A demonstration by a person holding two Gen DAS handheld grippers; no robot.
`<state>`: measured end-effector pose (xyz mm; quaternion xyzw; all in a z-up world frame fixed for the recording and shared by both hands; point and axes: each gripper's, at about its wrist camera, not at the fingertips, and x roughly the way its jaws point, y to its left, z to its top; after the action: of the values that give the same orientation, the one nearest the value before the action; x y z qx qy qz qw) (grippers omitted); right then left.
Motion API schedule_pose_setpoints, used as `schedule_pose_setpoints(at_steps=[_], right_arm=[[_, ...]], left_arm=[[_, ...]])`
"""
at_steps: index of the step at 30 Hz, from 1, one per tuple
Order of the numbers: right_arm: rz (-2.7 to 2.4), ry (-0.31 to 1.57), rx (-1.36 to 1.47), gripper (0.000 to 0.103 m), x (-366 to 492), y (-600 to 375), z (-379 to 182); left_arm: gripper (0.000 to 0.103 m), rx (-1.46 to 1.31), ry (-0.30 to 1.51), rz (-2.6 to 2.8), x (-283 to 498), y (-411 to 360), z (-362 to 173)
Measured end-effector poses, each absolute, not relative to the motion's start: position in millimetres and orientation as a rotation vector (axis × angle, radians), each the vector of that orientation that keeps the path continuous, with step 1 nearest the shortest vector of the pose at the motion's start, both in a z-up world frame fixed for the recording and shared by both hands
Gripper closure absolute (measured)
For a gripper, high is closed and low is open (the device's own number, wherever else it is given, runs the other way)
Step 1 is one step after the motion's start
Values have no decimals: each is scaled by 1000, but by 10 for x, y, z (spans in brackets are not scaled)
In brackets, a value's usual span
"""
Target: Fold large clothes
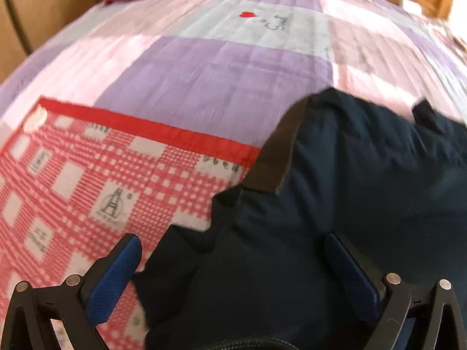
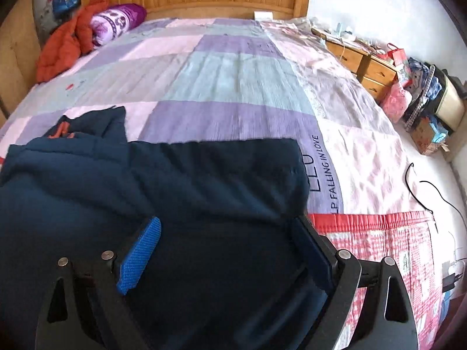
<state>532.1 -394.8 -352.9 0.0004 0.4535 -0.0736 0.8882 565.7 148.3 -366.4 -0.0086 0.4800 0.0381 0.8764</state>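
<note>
the dark blue jacket [image 2: 181, 192] lay on the bed [image 2: 221, 81], partly over the red checked blanket [image 1: 73, 180] at the foot of the bed, while the left hand-held gripper [image 1: 233, 262] and the right hand-held gripper [image 2: 227, 242] both stood wide open above the jacket, gripping nothing.

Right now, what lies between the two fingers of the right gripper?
In the right wrist view, the dark blue jacket fills the gap of the right gripper. Its fingers stand wide apart and do not pinch the fabric.
</note>
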Motion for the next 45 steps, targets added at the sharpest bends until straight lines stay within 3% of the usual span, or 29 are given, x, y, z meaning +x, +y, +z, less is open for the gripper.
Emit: schedule_pose_setpoints(at_steps=[12, 22, 31, 37, 45], right_arm=[[-122, 873, 80, 9, 3412, -3944, -3620], [-226, 1028, 121, 10, 2080, -3976, -3604], [-170, 880, 31, 10, 629, -3254, -1851], [-14, 931, 168, 10, 200, -2550, -934], [78, 931, 115, 9, -128, -1667, -229]], left_arm=[[0, 72, 943, 31, 4633, 1828, -3557], [0, 199, 1068, 62, 3463, 1921, -3495], [0, 215, 1021, 37, 1892, 1594, -1922], [0, 149, 934, 26, 1033, 1086, -695], [0, 66, 932, -22, 565, 754, 26]])
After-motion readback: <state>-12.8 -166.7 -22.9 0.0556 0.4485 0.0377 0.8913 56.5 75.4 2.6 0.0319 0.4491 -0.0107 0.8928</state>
